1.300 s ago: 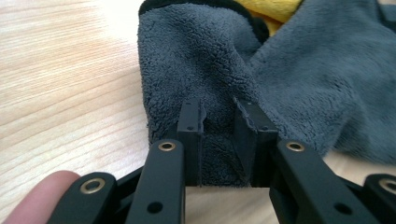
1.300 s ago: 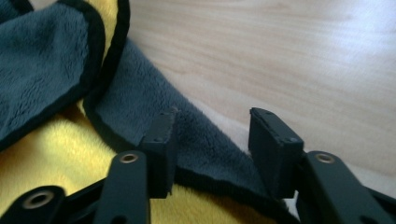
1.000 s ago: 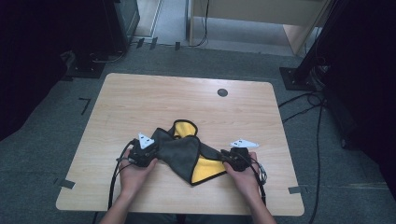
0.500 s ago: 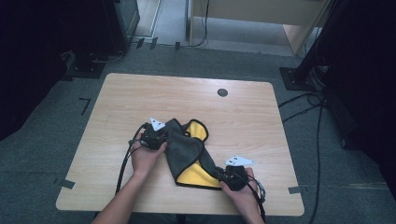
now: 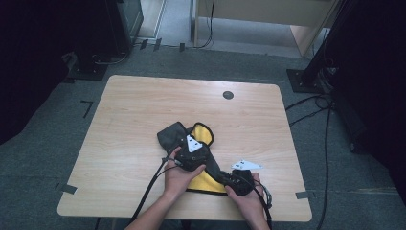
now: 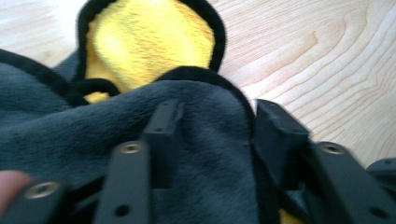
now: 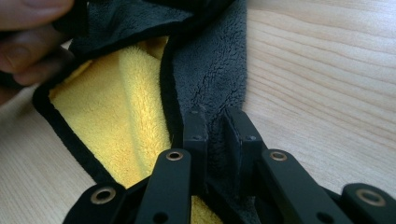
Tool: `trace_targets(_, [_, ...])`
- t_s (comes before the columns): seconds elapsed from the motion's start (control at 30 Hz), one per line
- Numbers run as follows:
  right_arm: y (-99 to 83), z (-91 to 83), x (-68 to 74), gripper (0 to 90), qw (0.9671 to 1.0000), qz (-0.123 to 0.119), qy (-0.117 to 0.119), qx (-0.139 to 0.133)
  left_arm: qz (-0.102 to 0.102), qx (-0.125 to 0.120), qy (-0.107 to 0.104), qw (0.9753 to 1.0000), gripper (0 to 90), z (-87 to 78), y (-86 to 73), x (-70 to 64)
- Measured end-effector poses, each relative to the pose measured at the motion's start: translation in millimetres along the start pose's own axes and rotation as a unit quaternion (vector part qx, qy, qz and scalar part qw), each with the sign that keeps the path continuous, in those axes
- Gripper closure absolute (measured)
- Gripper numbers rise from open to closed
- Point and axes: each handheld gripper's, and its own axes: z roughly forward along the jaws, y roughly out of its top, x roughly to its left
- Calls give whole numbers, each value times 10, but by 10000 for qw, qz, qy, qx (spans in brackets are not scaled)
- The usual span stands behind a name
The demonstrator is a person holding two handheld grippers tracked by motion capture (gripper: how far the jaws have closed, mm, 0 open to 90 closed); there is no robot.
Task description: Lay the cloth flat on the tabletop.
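Pale wood grain runs across the desk (image 5: 134, 124), which stands on grey carpet in a dim room with dark stands and cables at its sides.

Nearest the person, at the front edge of the desk, the right tool (image 5: 229, 178) lies low on the wood. In the right gripper view its jaws are pressed close together on a narrow fold of the cloth (image 7: 210, 70), pinching the grey fleece between them, with the yellow side lying open just to the left and fingertips (image 7: 28, 32) of the other hand at the upper left corner.

A little farther in, the left tool (image 5: 191, 155) sits on top of the bunched cloth near the middle of the desk. In the left gripper view its jaws stand apart with a thick hump of grey fleece bulging between them, the black hem running along the inside of the right jaw; whether they grip it firmly I cannot tell.

Beyond that tool, the cloth's far end spreads flat on the desk, a dark lobe beside a yellow lobe edged in black.

Farther still, a small dark round grommet (image 5: 228, 95) sits near the desk's back edge.
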Motion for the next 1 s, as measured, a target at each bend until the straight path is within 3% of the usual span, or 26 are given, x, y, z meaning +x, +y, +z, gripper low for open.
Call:
trace_targets(0.07, [-2, 8, -6, 791, 10000, -9, 31, -6, 104, 57, 137, 9998, 452, 35, -2, -43])
trace_targets(0.1, [0, 8, -8, 790, 10000, 15, 56, 4, 245, 91, 247, 9994, 496, 59, -14, -69])
trace_targets(0.17, [2, 8, -14, 789, 10000, 21, 82, 16, 326, 123, 365, 9987, 636, 68, -27, -64])
trace_targets(0.27, [5, 13, -20, 787, 10000, -17, 75, 2, 244, 68, 303, 9992, 776, 36, -30, -31])
trace_targets(0.4, [7, 18, -17, 786, 10000, -15, 62, -12, 119, -254, 59, 9996, 815, -121, -73, 71])
trace_targets(0.5, [4, 21, -12, 787, 10000, -6, 41, -33, -94, -506, -133, 9986, 831, -359, -142, 224])
trace_targets(0.6, [5, 34, 1, 785, 10000, -15, 35, -69, -190, -586, -274, 9977, 832, -496, -215, 303])
trace_targets(0.63, [6, 37, 5, 784, 10000, -21, 25, -69, -155, -673, -412, 9968, 831, -601, -292, 337])
trace_targets(0.73, [12, 47, 18, 786, 10000, -72, 17, -64, -118, -766, -514, 9957, 828, -720, -399, 365])
trace_targets(0.8, [14, 51, 21, 791, 9999, -86, 23, -65, -136, -763, -515, 9957, 838, -789, -464, 400])
trace_targets(0.83, [17, 52, 13, 803, 10000, -59, 15, -62, -194, -829, -374, 9957, 860, -868, -532, 457])
trace_targets(0.87, [17, 52, 13, 803, 10000, -59, 15, -62, -194, -829, -374, 9957, 862, -868, -532, 457])
trace_targets(1.0, [14, 39, -16, 807, 9999, -40, -50, -89, -464, -912, -133, 9947, 866, -1026, -676, 681])
